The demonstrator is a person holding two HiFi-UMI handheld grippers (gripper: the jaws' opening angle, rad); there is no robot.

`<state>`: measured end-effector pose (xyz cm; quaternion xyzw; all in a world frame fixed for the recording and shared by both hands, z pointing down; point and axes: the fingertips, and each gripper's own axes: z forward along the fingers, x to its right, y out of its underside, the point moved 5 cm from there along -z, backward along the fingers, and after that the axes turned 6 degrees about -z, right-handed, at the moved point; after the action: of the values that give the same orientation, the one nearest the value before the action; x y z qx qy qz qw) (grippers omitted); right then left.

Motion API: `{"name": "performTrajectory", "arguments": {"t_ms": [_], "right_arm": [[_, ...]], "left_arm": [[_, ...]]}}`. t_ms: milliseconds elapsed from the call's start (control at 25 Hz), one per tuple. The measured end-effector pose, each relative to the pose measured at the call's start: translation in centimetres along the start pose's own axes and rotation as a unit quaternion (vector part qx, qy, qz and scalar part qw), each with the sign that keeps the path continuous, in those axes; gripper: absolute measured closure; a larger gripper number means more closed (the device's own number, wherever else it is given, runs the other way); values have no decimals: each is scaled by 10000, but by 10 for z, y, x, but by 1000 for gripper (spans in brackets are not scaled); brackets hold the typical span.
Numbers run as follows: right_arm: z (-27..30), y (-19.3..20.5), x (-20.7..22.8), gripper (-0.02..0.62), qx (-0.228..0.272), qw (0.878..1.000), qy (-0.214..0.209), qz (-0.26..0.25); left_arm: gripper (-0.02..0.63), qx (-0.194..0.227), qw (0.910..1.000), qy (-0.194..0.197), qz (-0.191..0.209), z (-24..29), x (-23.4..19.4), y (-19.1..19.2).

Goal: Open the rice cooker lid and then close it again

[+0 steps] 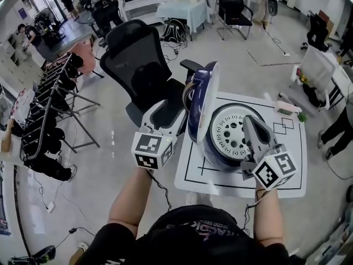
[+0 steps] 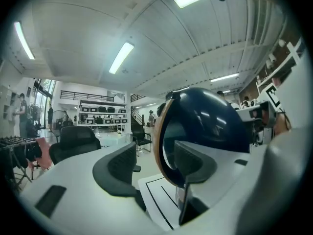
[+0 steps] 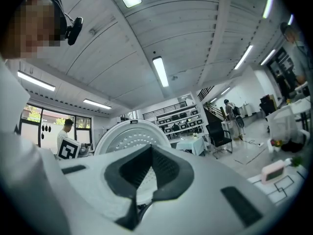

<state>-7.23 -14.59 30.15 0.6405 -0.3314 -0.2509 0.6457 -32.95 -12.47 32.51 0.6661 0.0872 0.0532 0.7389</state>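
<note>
Opening done: lid (image 1: 201,101) upright at 9 o'clock of rice cooker (image 1: 218,159), mid-mat (image 1: 287,181). Closing left. Left gripper (image 1: 174,117) jaws spread around lid rim, no pinch. Right gripper (image 1: 249,123) jaws pressed together, empty

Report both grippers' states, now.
Left gripper: open, jaws apart at the lid rim, not clamping it.
Right gripper: shut, tips together.

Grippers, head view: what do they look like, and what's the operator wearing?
The left tool and right tool match: pale grey-white moulded bodies with dark ribbed pads. Each carries a white cube with black square markers at its rear, and a thin black cable trails back from each. The person wears a black short-sleeved top with small print.
</note>
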Motion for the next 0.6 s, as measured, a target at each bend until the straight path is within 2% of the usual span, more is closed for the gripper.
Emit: {"name": "performTrajectory", "arguments": {"t_ms": [200,600], "right_arm": [[-6,4,6,594,16,9995,320,8],[-11,7,22,594,-22,9973,734,-38]], "left_arm": [[360,-108,9994,285,145,30,2,3],[382,-83,9977,658,107,71,8,1]]}}
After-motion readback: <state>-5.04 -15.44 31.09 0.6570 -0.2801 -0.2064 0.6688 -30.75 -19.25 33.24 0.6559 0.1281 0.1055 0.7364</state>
